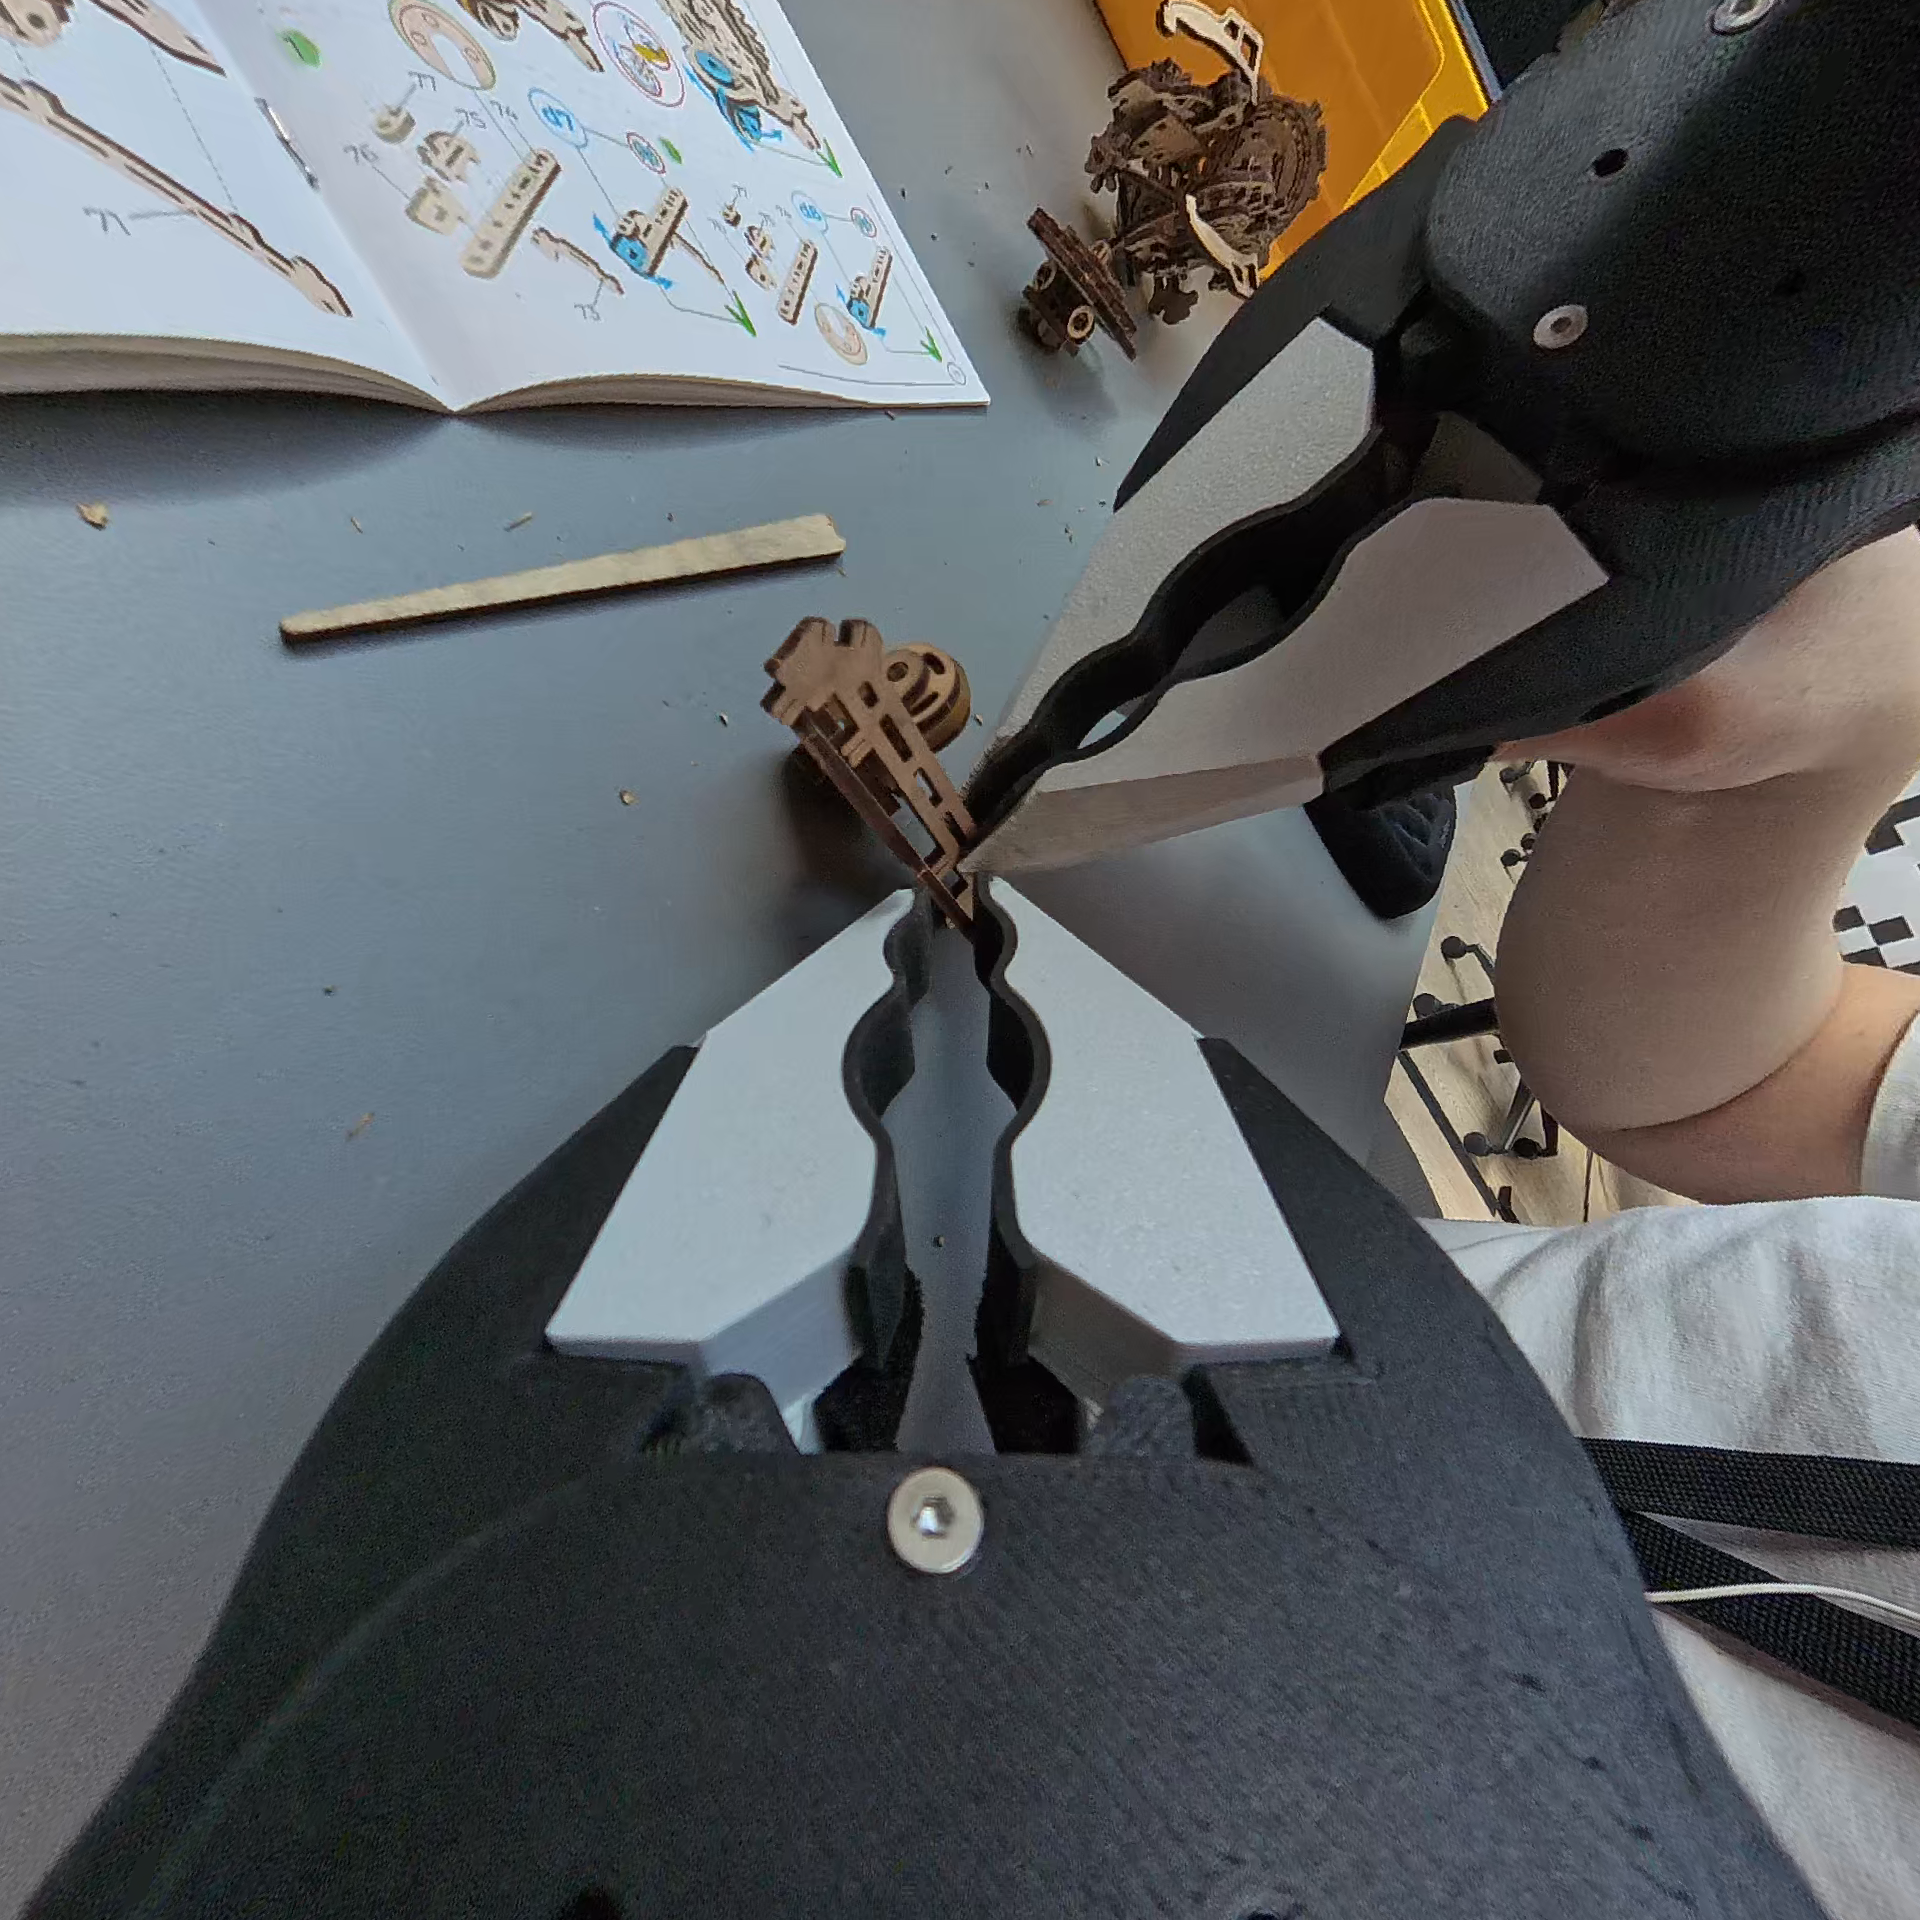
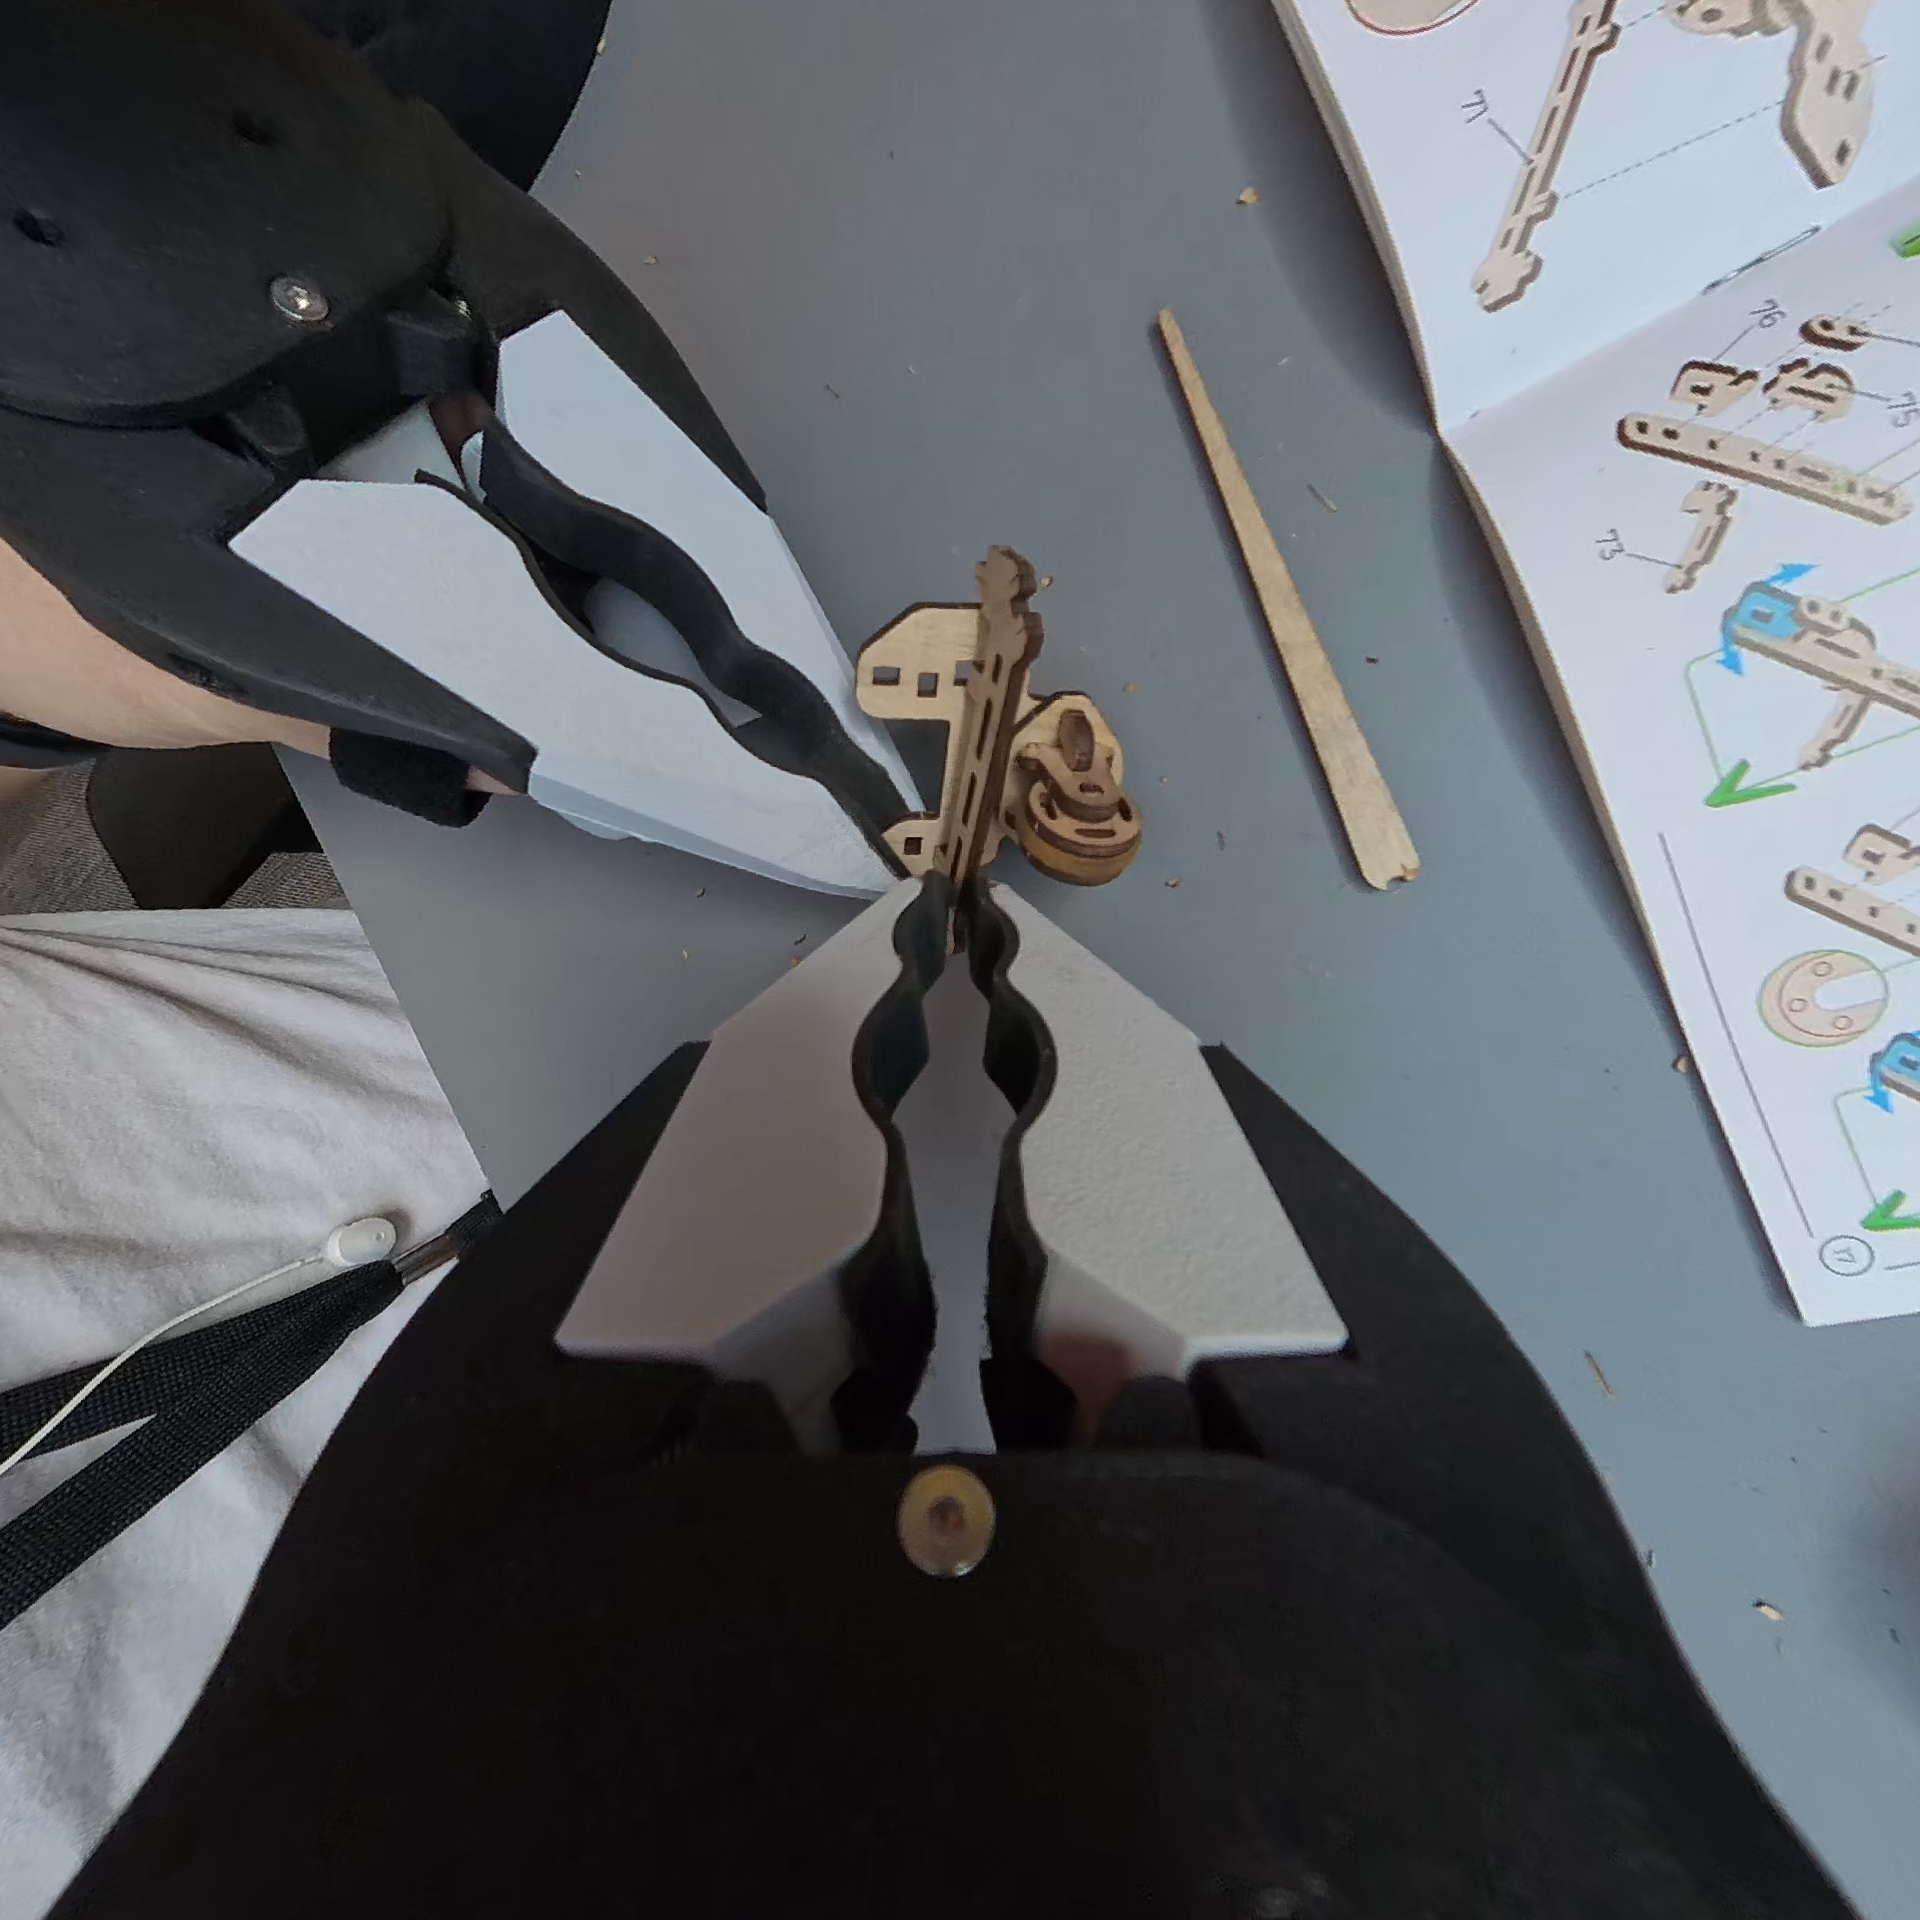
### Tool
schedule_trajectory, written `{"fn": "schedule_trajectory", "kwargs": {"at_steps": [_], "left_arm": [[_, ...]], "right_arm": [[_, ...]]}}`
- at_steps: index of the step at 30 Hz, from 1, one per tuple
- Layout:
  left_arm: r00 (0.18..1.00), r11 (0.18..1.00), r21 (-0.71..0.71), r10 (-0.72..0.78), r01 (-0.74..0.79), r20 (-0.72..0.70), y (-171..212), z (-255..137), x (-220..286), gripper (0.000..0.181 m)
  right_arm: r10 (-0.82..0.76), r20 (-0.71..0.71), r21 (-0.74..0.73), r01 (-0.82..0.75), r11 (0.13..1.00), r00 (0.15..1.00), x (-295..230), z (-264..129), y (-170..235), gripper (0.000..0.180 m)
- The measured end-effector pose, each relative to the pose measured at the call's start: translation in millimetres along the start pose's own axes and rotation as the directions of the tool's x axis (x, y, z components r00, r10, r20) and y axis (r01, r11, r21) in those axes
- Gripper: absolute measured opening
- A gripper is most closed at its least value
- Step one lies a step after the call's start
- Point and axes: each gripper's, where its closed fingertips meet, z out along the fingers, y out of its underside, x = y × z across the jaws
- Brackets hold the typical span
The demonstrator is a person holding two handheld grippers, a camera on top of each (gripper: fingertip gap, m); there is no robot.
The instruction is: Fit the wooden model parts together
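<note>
My left gripper is shut on the lower end of a flat wooden plate with square slots, which the left wrist view shows edge-on. My right gripper is shut on a slotted wooden strip that stands crosswise through the plate; it also shows in the left wrist view. The two gripper tips meet almost touching, with the right gripper coming in from the upper right and the left gripper from the upper left. A small round wooden wheel part sits against the strip; I cannot tell whether it is joined.
A loose tapered wooden stick lies on the grey table beyond the parts. An open instruction booklet lies farther off. A partly built dark wooden model stands by a yellow bin. The person's arm is at the table edge. Only a small space, under 4 cm, lies between the two pairs of fingers. The loose tapered wooden stick is about 8 cm from both grippers' fingertips. My right wrist view looks at it from another angle.
</note>
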Motion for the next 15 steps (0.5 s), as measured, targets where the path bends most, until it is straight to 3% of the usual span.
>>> {"fn": "schedule_trajectory", "kwargs": {"at_steps": [1, 7, 15], "left_arm": [[1.0, 1.0, 0.0, 0.001, -0.001, 0.0, 0.0, -0.1, 0.2, 0.005], [0.999, 0.999, -0.011, -0.036, 0.036, -0.039, 0.7, -1.0, 0.2, 0.003], [0.999, 1.0, -0.024, -0.019, 0.018, -0.038, 1.7, -0.6, 0.4, 0.004]], "right_arm": [[0.002, -0.005, 0.012, -0.002, 1.0, 1.0, -0.4, -0.3, 0.3, 0.004], [0.025, 0.002, 0.063, -0.025, 0.998, 1.0, -2.5, -2.7, -0.2, 0.003], [0.028, 0.064, -0.046, -0.025, 0.999, 0.998, -3.1, -1.8, 0.7, 0.003]]}}
